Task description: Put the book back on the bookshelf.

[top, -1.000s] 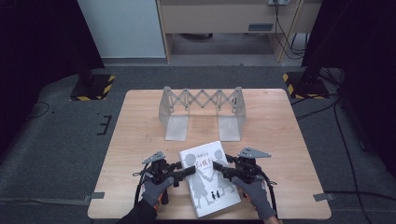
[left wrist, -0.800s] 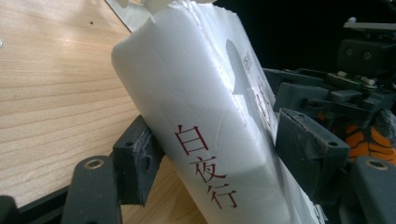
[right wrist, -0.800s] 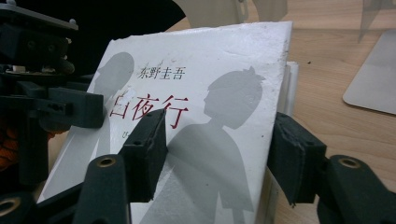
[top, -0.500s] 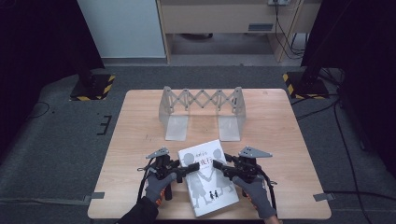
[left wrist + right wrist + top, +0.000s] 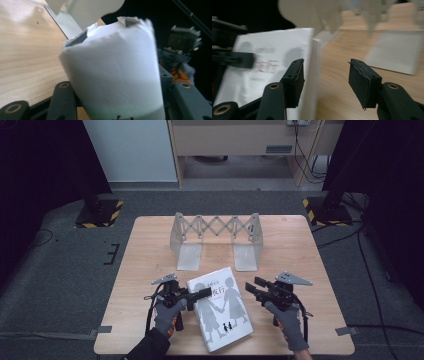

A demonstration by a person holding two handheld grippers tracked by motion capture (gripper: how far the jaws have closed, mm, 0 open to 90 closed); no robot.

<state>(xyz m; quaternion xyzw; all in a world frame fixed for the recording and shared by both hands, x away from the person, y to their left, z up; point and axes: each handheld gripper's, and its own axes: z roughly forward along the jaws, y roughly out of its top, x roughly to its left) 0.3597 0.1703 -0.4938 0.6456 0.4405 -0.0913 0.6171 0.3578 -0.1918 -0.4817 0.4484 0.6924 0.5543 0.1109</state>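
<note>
White book (image 5: pixel 222 307) lies on the near half of the wooden table (image 5: pixel 310 250), cover up, dark figure silhouettes on it, between the two grippers. Left gripper (image 5: pixel 202 293) has just been closing; its jaws are clamped on the book's left edge, the white spine (image 5: pixel 112 75) bulging between them. Right gripper (image 5: pixel 251 289) sits just off the book's right edge, jaws apart, nothing gripped. Grey folding rack (image 5: pixel 216 237) stands beyond the book, well apart.
</note>
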